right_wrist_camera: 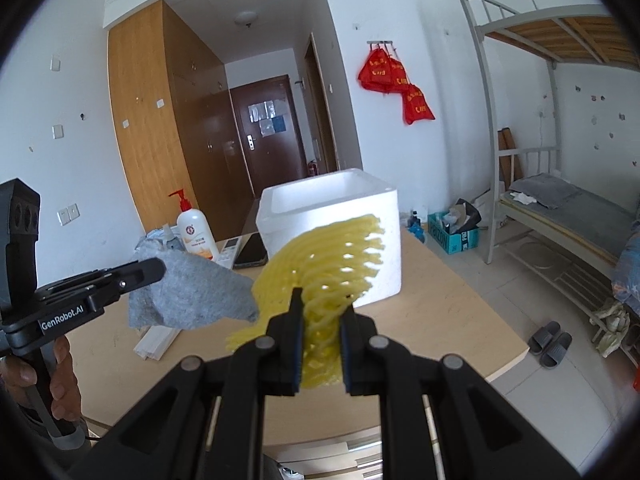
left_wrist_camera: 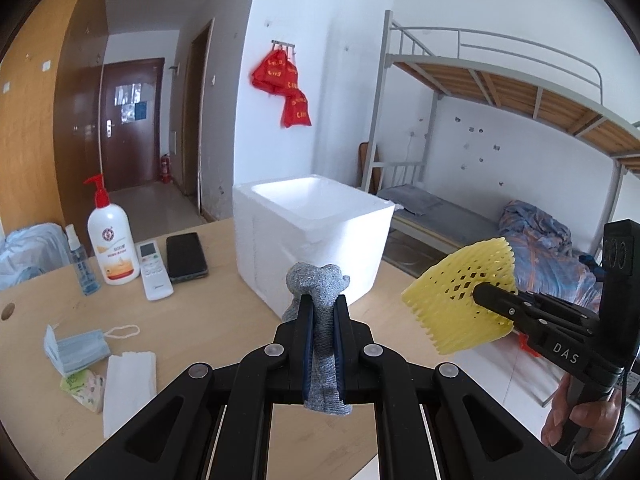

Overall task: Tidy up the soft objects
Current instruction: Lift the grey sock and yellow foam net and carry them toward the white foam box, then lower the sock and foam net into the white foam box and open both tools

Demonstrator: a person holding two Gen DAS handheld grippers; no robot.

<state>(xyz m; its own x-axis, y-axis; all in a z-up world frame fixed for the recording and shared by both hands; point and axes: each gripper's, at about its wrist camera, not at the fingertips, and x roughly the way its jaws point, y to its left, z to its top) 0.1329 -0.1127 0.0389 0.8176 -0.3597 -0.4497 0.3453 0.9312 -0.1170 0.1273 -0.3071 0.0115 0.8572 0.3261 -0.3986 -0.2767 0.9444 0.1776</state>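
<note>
My left gripper (left_wrist_camera: pixel 323 300) is shut on a grey cloth (left_wrist_camera: pixel 322 336) and holds it above the wooden table (left_wrist_camera: pixel 192 320), just in front of the open white foam box (left_wrist_camera: pixel 316 236). My right gripper (right_wrist_camera: pixel 321 300) is shut on a yellow foam fruit net (right_wrist_camera: pixel 328 264), also held in the air in front of the foam box (right_wrist_camera: pixel 332 216). The right gripper (left_wrist_camera: pixel 480 290) with the net (left_wrist_camera: pixel 456 300) shows to the right in the left wrist view. The left gripper (right_wrist_camera: pixel 158 268) with the cloth (right_wrist_camera: pixel 200 292) shows at left in the right wrist view.
On the table's left lie face masks (left_wrist_camera: pixel 78 350), a tissue pack (left_wrist_camera: pixel 86 390), white folded paper (left_wrist_camera: pixel 128 380), a remote (left_wrist_camera: pixel 154 270), a phone (left_wrist_camera: pixel 186 256), a lotion pump bottle (left_wrist_camera: pixel 110 240) and a spray bottle (left_wrist_camera: pixel 82 264). A bunk bed (left_wrist_camera: pixel 500 216) stands to the right.
</note>
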